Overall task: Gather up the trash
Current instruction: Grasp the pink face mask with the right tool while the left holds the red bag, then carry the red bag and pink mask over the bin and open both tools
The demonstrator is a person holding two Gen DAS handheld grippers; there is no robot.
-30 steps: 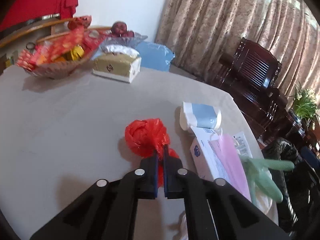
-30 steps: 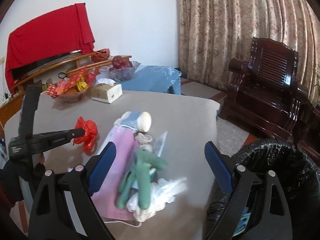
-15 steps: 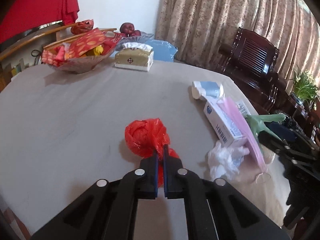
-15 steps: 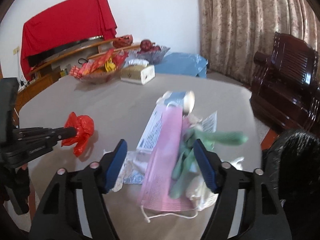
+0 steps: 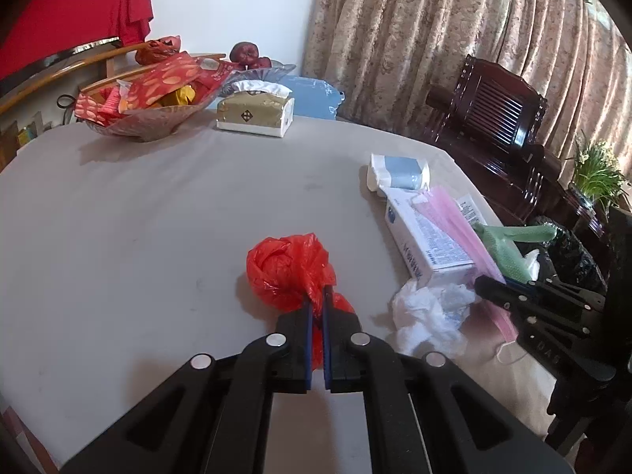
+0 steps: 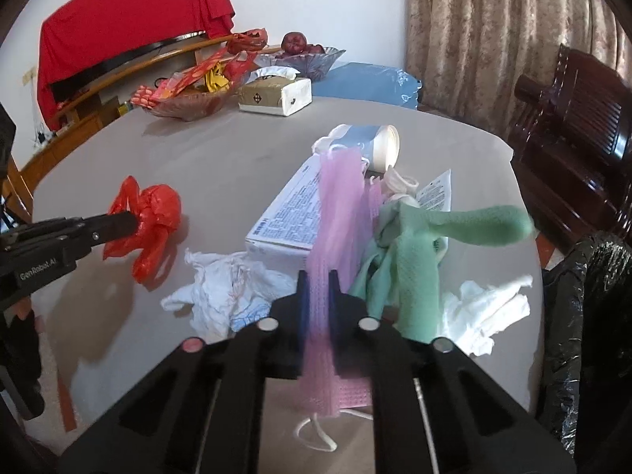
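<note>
Already the right tongs (image 6: 316, 288) have just been closing and now stand clamped on the near end of the pink pleated paper face mask (image 6: 341, 213), whose long axis runs straight away from them across the tabletop (image 6: 237, 166) toward the tipped blue-and-white paper cup (image 6: 371, 144); its far part drapes over the white printed cardboard box (image 6: 282, 221), and its white ear loop trails out below the tongs toward the near edge. The bin lined with a black plastic bag (image 6: 592, 300) stands off the tabletop's edge to the right of these tongs, so the carry, as I judge it, goes rightward and the right hand is plainly the nearer one. The left tongs (image 5: 316, 308) are pinched together on a twist of the crumpled red plastic bag (image 5: 288, 268), which lies well to the left of the heap and farther from the bin. A mint-green rubber glove (image 6: 418, 252) lies just beside the mask on its right, touching or overlapping it; I cannot tell whether it would drag along. White crumpled tissue (image 6: 221, 284) sits on the mask's left, more of it on the right. The bin's mouth is cut off by the frame edge, and the mask near the pads is blurred.
</note>
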